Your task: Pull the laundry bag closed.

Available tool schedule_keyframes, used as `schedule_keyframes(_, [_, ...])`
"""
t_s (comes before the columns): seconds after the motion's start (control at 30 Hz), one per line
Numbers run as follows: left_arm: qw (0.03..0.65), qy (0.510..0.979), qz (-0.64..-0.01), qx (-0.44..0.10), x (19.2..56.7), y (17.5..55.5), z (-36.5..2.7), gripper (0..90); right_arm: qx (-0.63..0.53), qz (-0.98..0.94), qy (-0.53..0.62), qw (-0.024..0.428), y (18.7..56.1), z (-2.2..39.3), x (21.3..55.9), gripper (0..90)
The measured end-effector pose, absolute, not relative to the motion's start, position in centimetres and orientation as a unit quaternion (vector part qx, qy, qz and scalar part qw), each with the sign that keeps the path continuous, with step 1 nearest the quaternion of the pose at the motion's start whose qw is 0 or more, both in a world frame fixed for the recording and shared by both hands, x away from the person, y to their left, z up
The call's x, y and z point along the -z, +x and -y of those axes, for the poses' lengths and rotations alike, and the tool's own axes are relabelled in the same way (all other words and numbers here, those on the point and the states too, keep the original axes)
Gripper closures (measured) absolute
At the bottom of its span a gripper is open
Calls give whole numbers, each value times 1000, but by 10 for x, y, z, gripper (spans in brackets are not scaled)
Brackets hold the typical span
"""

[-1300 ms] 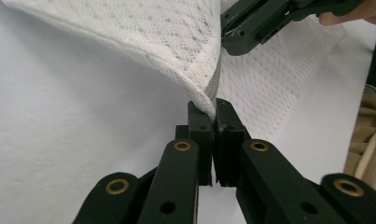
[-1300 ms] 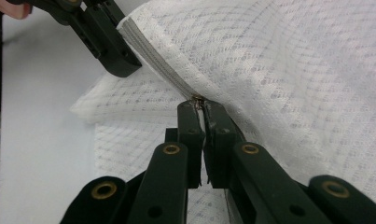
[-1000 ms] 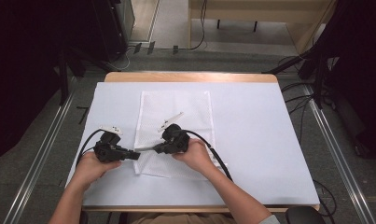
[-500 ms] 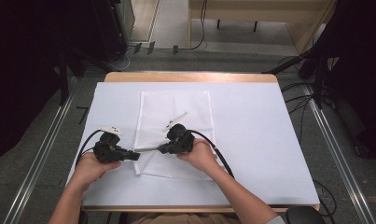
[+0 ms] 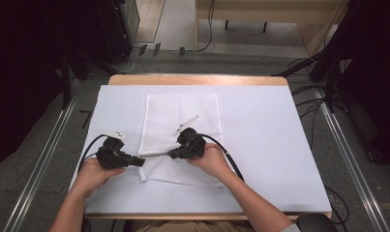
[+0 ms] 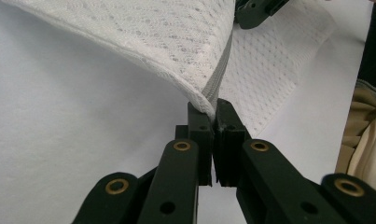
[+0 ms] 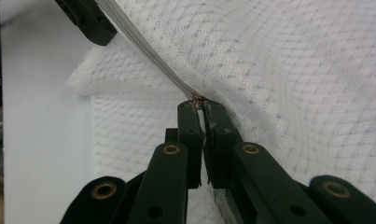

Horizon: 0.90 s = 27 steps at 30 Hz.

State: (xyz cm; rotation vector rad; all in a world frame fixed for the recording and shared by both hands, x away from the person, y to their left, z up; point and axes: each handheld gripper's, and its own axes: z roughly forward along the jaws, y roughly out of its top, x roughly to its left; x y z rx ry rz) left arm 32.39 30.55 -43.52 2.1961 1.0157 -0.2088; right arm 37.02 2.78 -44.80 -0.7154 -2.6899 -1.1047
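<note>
Between the two grippers, near the front edge of the white table (image 5: 260,125), a grey zipper (image 5: 156,155) runs taut along the near end of a white mesh laundry bag (image 5: 180,116). The left gripper (image 6: 212,116) has its jaws pinched together on the bag's corner where the zipper tape ends, with the mesh rising away from its tips toward the other tool. The right gripper (image 7: 200,103) is likewise clamped tight, its tips nipping what looks like the small brownish zipper slider (image 7: 198,99), and the closed zipper line stretches from those tips toward the left gripper seen at the top of the right gripper view. The step in hand appears to be running the slider along the zipper, though which way it should travel cannot be told. To do it well, the left gripper should hold firm as an anchor and keep the tape straight, while the right draws the slider in line with the teeth, not upward or sideways, so the mesh does not bunch or catch. A steady, level pull with both grips kept tight should serve best; a slack tape risks the slider jamming or slipping out.
</note>
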Motion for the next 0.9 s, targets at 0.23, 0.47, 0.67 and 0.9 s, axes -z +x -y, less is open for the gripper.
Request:
schedule_keyframes(0.23, [361,844,-388,85,432,322,-304,879,370,892,-247,77,371,-21,449,882])
schedule_keyframes(0.47, [353,848,-387,83,433,322,-304,879,366,895,-245,69,370,-18,447,882])
schedule_keyframes(0.67, [350,849,-388,79,435,322,-305,878,359,897,-248,69,371,-13,449,882])
schedule_keyframes(0.9, [348,850,-388,79,435,322,-305,878,355,896,-257,68,372,-3,450,882])
